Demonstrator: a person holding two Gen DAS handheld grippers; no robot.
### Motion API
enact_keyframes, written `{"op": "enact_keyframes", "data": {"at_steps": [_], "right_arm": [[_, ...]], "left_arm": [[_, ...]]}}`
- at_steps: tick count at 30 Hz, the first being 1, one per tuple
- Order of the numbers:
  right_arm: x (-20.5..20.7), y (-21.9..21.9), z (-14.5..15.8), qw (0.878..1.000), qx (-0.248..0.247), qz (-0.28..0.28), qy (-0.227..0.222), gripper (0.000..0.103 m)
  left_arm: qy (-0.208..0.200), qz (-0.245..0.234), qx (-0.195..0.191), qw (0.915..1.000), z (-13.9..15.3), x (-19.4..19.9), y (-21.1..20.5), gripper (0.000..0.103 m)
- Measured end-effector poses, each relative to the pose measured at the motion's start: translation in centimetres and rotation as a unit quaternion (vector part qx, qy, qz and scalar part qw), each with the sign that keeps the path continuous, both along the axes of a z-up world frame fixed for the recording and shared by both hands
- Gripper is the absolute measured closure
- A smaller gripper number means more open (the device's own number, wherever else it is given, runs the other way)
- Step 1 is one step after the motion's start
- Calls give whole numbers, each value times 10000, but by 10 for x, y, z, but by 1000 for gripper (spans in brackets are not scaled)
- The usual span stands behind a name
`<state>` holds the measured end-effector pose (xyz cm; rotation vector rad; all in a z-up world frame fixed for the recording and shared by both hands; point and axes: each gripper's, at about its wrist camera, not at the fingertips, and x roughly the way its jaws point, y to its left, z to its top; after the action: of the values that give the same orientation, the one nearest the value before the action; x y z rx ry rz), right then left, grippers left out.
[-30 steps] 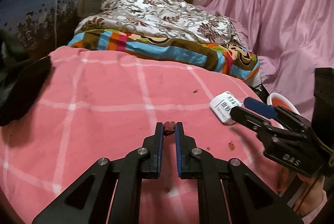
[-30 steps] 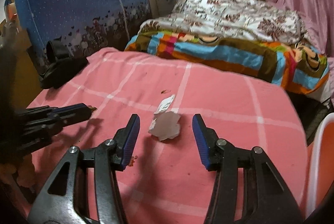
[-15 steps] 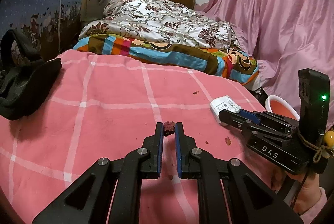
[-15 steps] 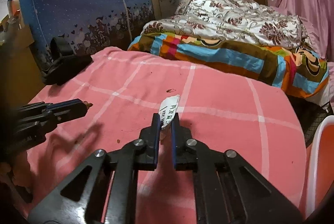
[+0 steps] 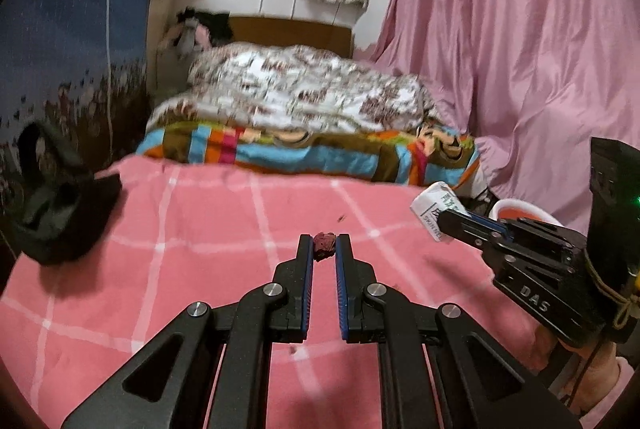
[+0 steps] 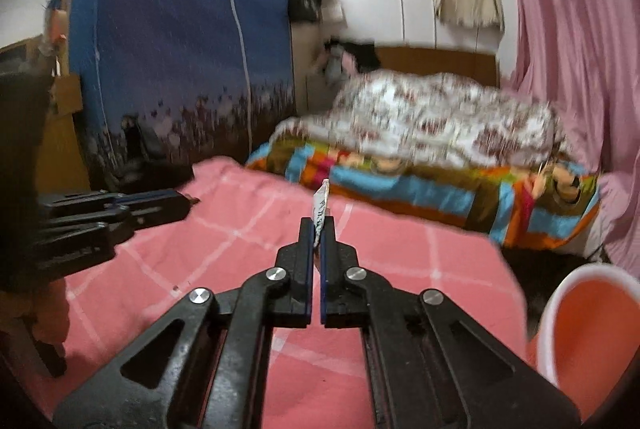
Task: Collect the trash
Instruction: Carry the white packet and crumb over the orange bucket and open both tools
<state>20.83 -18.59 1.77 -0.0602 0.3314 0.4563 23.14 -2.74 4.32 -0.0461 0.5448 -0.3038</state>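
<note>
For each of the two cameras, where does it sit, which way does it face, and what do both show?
Left wrist: sits on the left claw, facing across the pink blanket to the bed; shows the right claw with white paper.
Right wrist: sits on the right claw, same direction; left claw at left.
Shared: blanket, bed, orange bin.

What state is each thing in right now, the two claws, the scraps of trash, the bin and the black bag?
left claw: shut on dark red scrap, held above the blanket
right claw: shut on white paper scrap, held above the blanket
orange bin: open-topped, contents hidden
black bag: slumped on pink blanket
</note>
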Motion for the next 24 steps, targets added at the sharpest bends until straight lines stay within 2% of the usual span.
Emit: {"op": "enact_keyframes", "data": {"at_steps": [6, 10, 15, 24], "right_arm": [[-32, -32, 26, 9952, 281, -357, -869, 94], [-49, -59, 37, 9893, 450, -678, -1215, 94], [-69, -91, 46, 9816, 498, -1085, -1491, 94], [-101, -138, 49, 9665, 207, -1810, -1805, 93]], "left_arm": [[-706, -235, 24, 9972, 24, -18, -23, 95], [-1190, -442, 72, 9919, 39, -31, -45, 95], [-1665, -809, 107, 9827, 55, -47, -79, 95], [-2081, -1459, 53, 9672, 71, -62, -147, 95]]}}
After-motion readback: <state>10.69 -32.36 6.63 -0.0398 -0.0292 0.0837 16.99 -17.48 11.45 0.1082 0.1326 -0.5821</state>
